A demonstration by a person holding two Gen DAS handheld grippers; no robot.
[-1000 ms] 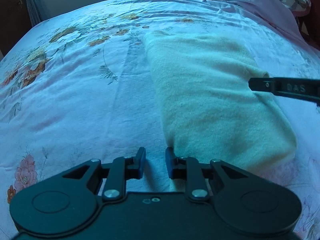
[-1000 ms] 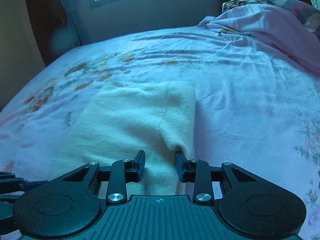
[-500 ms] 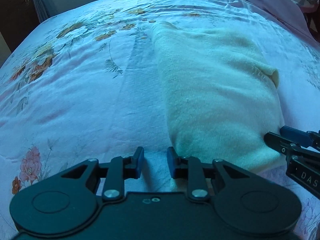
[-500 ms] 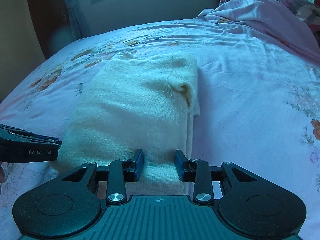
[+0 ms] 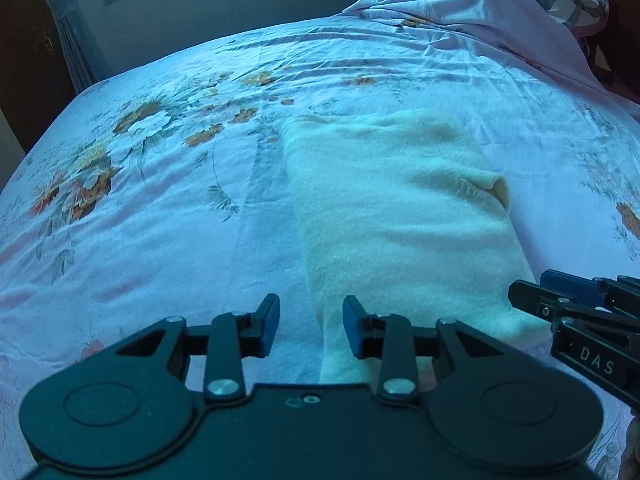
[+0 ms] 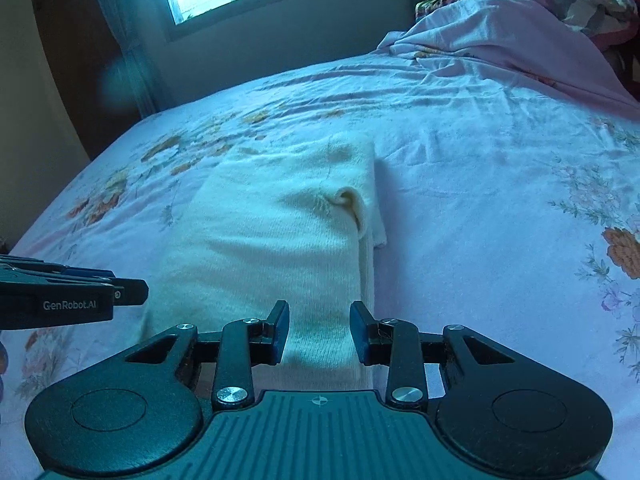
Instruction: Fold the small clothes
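On the floral bedsheet (image 5: 160, 208) our cream garment (image 5: 400, 216) now lies folded lengthwise, our left gripper (image 5: 310, 326) lifting and opening off its near corner, so the fold looks set, while only our right gripper's (image 6: 319, 330) view, part-open astride the hem, shows layered edges.

A folded cream garment (image 5: 400, 216) lies on the floral bedsheet (image 5: 160, 200), toward the bed's right side. The left gripper (image 5: 310, 326) hangs over its near-left corner, jaws opening, pads clear of cloth. The right gripper (image 5: 560, 300) enters from the right edge
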